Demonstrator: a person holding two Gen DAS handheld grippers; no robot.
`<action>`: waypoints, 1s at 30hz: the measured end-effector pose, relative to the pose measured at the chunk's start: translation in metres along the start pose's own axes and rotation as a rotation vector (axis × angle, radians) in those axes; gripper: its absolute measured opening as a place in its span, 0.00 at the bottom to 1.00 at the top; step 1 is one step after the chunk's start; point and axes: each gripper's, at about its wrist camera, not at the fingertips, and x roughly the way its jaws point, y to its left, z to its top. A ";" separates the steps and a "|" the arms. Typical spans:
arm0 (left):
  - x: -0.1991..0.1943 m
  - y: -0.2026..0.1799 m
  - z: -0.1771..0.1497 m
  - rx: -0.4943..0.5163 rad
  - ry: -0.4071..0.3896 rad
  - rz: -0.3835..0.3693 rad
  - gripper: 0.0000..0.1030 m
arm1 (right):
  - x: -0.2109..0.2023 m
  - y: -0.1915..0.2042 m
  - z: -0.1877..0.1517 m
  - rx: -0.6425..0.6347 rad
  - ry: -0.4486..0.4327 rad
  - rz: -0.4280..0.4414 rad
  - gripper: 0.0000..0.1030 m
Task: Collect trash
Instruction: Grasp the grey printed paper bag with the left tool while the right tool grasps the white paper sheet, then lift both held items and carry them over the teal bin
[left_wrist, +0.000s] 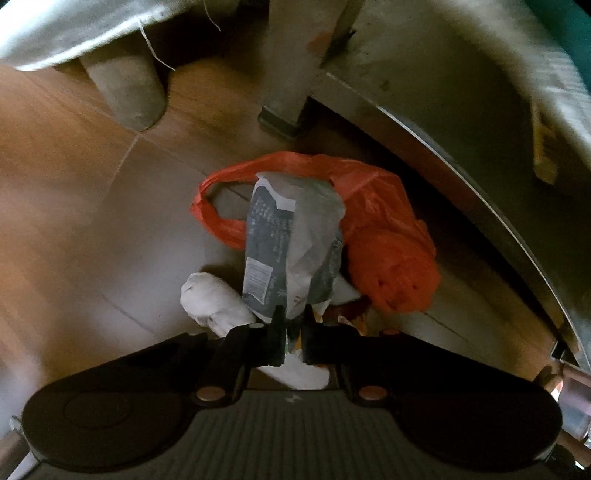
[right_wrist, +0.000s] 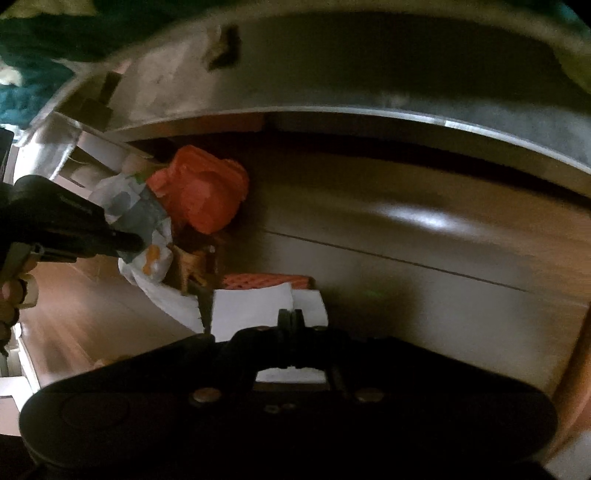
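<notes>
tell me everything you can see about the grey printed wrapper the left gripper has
The grey printed wrapper is a crumpled, thin, plastic-looking pouch, dark grey with small white print, a white barcode label and a torn white top edge. The left gripper has its jaws shut on its lower end. An orange plastic bag lies right behind it, a crumpled white tissue beside it, over the wood-look floor.

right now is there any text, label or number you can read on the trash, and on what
None can be read.
Grey packet: lines of pale print and a white barcode-like sticker, too blurred.
Orange plastic bag: faint marking, illegible.
White paper in the right gripper: no print shows.
</notes>
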 end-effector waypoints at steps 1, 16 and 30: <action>-0.006 -0.002 -0.003 -0.004 -0.007 -0.001 0.06 | -0.006 0.005 -0.001 -0.002 -0.002 -0.013 0.01; -0.143 -0.017 -0.066 0.011 -0.152 -0.097 0.06 | -0.141 0.067 -0.027 -0.073 -0.189 -0.084 0.01; -0.297 -0.024 -0.155 0.197 -0.384 -0.244 0.06 | -0.322 0.107 -0.068 -0.143 -0.513 -0.067 0.01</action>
